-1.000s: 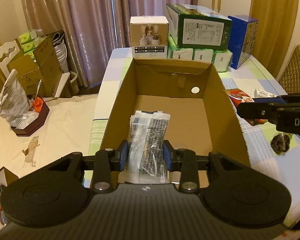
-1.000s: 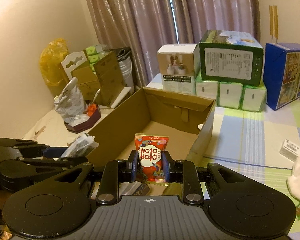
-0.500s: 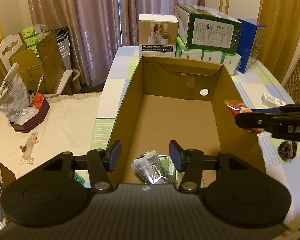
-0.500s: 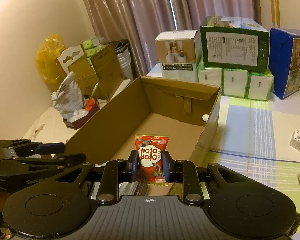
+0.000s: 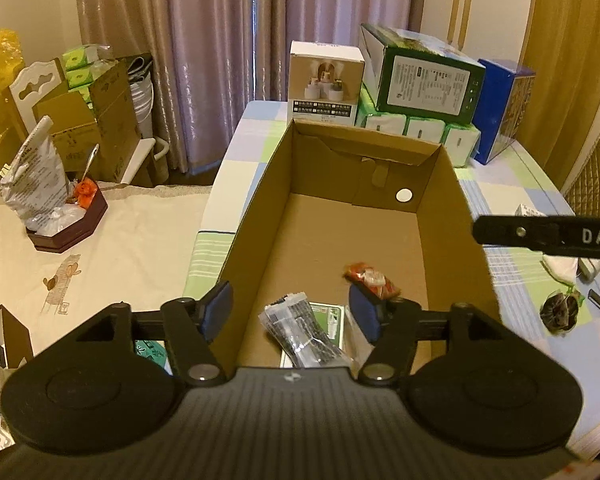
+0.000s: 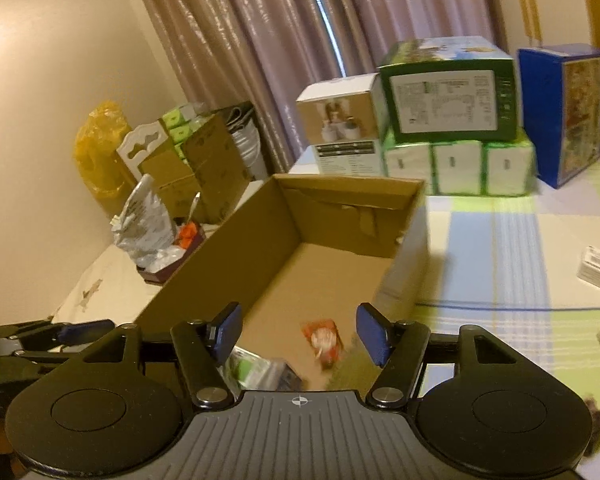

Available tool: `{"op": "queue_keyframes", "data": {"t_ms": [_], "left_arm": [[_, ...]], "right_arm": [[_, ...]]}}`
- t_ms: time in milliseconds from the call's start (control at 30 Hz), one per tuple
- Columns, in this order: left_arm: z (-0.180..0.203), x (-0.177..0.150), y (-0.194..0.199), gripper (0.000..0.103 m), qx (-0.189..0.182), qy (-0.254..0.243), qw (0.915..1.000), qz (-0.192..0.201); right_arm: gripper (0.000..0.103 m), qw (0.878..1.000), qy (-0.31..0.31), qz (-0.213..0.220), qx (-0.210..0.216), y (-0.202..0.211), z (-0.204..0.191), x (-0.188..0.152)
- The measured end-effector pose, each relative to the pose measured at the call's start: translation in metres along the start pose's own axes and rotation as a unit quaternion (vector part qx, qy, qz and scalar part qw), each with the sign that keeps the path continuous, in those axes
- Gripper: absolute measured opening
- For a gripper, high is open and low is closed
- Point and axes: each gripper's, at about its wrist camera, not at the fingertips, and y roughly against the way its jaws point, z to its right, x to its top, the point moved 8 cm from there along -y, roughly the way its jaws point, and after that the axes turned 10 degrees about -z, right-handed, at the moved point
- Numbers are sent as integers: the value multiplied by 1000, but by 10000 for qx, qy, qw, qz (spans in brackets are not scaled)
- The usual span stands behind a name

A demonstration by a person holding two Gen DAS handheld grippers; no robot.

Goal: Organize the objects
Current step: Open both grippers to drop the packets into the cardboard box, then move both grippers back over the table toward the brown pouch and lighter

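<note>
- the big cardboard box (image 5: pixel 256 216) sits on the desk (image 5: pixel 240 128) with its top open, so things can drop straight in.
- the left tongs (image 5: pixel 292 314) are wide apart with nothing between them. they hang over the near end of the box.
- the right tongs (image 6: pixel 298 334) are wide apart too and hold nothing. they hang over the near end of the box as well, a bit to its right side.
- a red snack packet (image 5: pixel 372 278) is inside the box, near the right wall. it looks blurry in the right view, so i think it may be falling or just landed.
- a clear wrapped packet (image 5: pixel 304 330) lies inside the box at the near end, partly on top of a green and white card (image 5: pixel 332 320).
- the far half of the box is bare, so there is lots of room for more things.
- the box walls are tall. i think the tongs should lift up over the rim, so they do not bump it.
- more things wait on the desk to the right of the box: a small white box (image 6: pixel 598 266) and a dark round bundle (image 5: pixel 560 312). the checked cloth between them and the box is open room to move.
- stacked boxes (image 5: pixel 424 76) stand just behind the far wall of the box, so reaching past that end is tight.
</note>
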Motion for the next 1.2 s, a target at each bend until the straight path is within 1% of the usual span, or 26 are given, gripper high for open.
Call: {"op": "queue_keyframes", "data": {"t_ms": [233, 300, 367, 400, 600, 867, 1100, 1200], "left_arm": [[19, -12, 29, 77, -31, 122, 9998, 171], [26, -16, 36, 78, -50, 122, 9998, 177], [34, -19, 43, 80, -82, 139, 9997, 184], [39, -21, 47, 83, -102, 147, 9997, 191], [68, -34, 65, 91, -182, 94, 9995, 240], [109, -46, 79, 101, -307, -14, 9992, 262], [143, -51, 88, 101, -405, -234, 9984, 324], [163, -56, 88, 101, -551, -378, 9972, 339]], "right_arm": [[77, 9993, -44, 171, -318, 49, 20, -30], [85, 9989, -62, 191, -428, 63, 26, -42], [90, 9984, -83, 201, -529, 76, 32, -53], [92, 9981, -92, 206, -571, 82, 35, -57], [101, 9956, -103, 247, -893, 116, 54, -81], [101, 9939, -169, 243, -1059, 151, 74, -102], [101, 9911, -304, 314, -1255, 176, 99, -117], [101, 9887, -405, 357, -1398, 189, 115, -124]]}}
